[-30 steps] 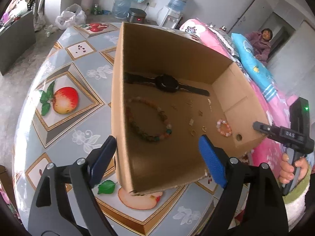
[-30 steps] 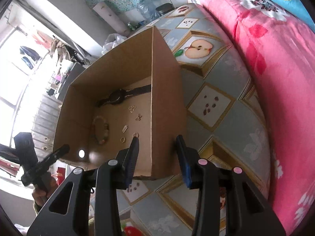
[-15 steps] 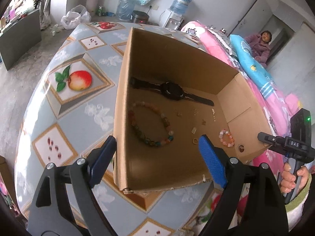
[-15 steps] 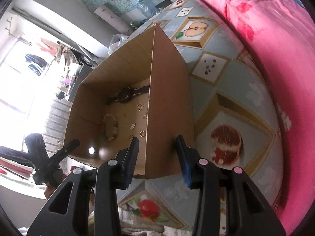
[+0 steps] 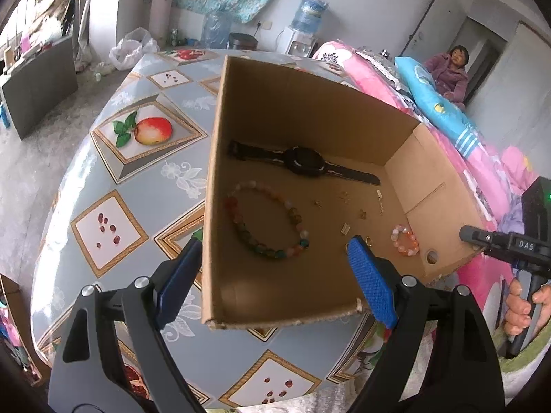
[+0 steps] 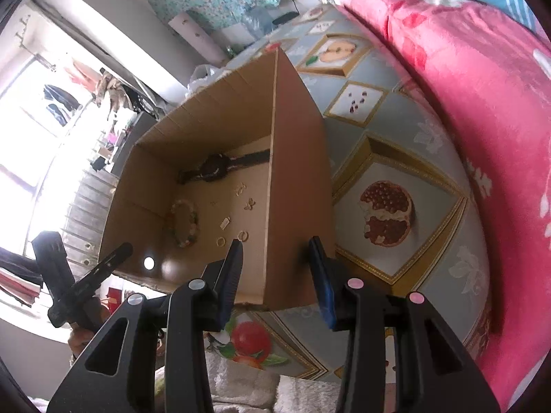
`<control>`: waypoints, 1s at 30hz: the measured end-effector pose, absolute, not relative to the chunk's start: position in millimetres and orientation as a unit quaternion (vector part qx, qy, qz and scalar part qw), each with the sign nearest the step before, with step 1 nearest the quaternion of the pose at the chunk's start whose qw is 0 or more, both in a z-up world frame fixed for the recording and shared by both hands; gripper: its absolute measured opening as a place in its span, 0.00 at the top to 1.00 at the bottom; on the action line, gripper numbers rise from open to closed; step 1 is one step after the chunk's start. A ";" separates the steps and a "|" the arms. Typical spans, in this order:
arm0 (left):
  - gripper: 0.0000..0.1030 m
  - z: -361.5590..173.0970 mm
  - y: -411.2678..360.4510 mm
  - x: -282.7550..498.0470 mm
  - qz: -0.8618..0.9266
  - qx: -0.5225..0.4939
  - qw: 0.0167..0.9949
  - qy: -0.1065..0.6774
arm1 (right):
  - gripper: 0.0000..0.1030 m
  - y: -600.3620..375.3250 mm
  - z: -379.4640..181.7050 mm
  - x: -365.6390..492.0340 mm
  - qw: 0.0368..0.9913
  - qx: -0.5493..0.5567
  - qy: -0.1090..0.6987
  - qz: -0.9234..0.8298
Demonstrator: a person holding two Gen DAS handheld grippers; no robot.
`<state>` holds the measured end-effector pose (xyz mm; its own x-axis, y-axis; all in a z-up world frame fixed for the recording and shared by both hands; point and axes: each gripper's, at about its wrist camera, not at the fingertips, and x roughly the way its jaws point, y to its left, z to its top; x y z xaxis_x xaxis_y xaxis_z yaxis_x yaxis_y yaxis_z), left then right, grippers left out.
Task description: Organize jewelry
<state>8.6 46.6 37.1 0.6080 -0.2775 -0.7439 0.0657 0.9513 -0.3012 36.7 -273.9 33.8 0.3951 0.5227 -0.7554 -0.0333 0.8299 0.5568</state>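
A: What's sitting around the cardboard box [image 5: 310, 127]?

B: It's standing on the fruit-print tablecloth [image 5: 137, 179], pink bedding [image 6: 475, 79] running along one side. A person in purple [image 5: 447, 75] is sitting far back; a water dispenser [image 5: 303, 34] is standing by the wall.

A: Jewelry?

B: All lying on the box floor: black watch [image 5: 306, 161] by the far wall, large bead bracelet [image 5: 265, 220] nearer, small bead bracelet [image 5: 405, 240] by the corner hole. Small gold pieces [image 5: 361, 213] are scattered between; too tiny to identify.

A: Grippers?

B: Left gripper [image 5: 275, 282] is spreading wide, straddling the box's near-left corner, one finger outside, one inside; I can't tell if the pads are touching. Right gripper [image 6: 275, 272] is sitting narrower, straddling the near side wall with gaps showing, gripping nothing.

A: Obstructions?

B: That wall is hiding the large bracelet from the right camera. The right hand [image 5: 523, 306] is getting cut off at the frame edge.
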 end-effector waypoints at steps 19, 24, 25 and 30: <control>0.09 86.9 14.2 -82.9 -0.002 -0.041 0.936 0.348 | 0.12 -216.1 81.4 -56.4 0.902 0.070 0.408 0.125; 0.09 83.7 3.4 -70.2 0.009 -0.025 0.928 0.373 | 0.09 -195.4 86.0 -54.2 0.907 0.046 0.402 0.111; 0.09 83.6 2.4 -68.0 0.004 -0.022 0.926 0.378 | 0.08 -193.2 86.5 -52.3 0.906 0.050 0.405 0.110; 0.09 73.3 -9.5 -54.6 0.003 -0.020 0.907 0.420 | 0.08 -180.8 81.2 -42.8 0.895 0.058 0.432 0.094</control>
